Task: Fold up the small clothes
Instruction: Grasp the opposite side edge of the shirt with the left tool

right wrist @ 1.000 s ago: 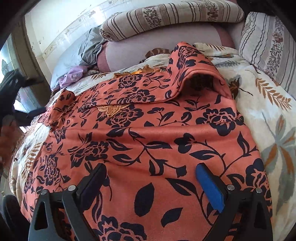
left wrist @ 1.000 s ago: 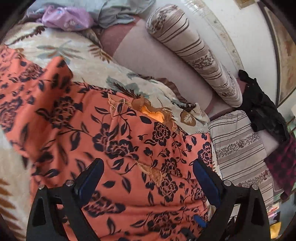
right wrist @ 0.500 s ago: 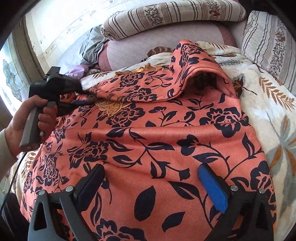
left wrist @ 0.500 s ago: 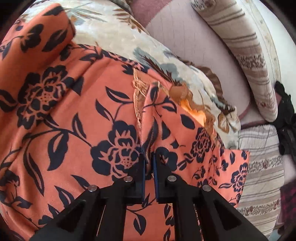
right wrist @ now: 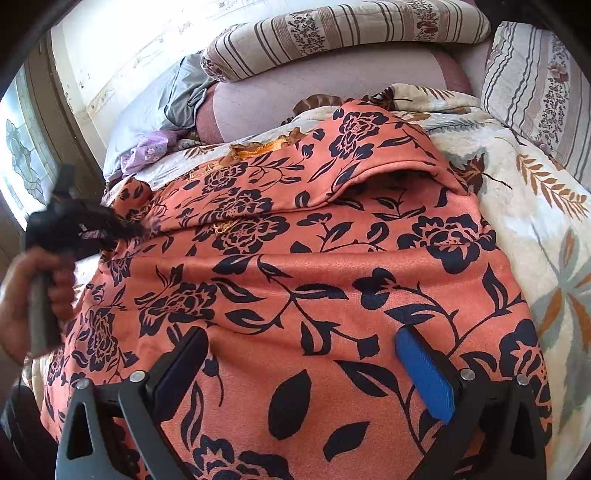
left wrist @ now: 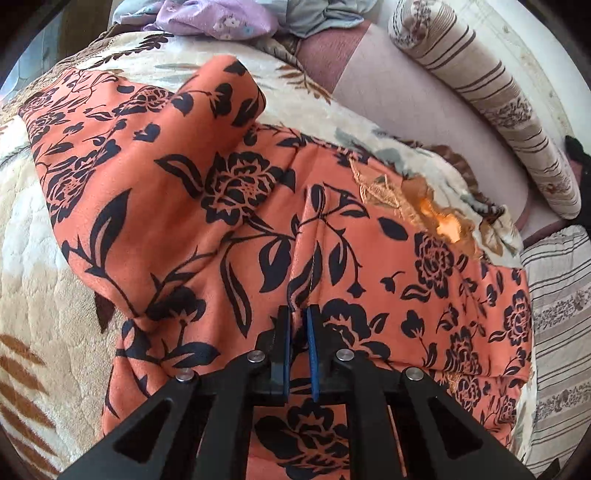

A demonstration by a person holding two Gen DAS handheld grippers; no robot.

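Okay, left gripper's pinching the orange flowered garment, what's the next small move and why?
Probably lift the left gripper slightly and carry its pinched ridge across the orange garment to start a fold. Its pads are shut on the cloth; the right gripper is open above the spread hem.

The floral garment lies spread on the blanket covering the bed, with a long bolster behind it and a pillow at its right.
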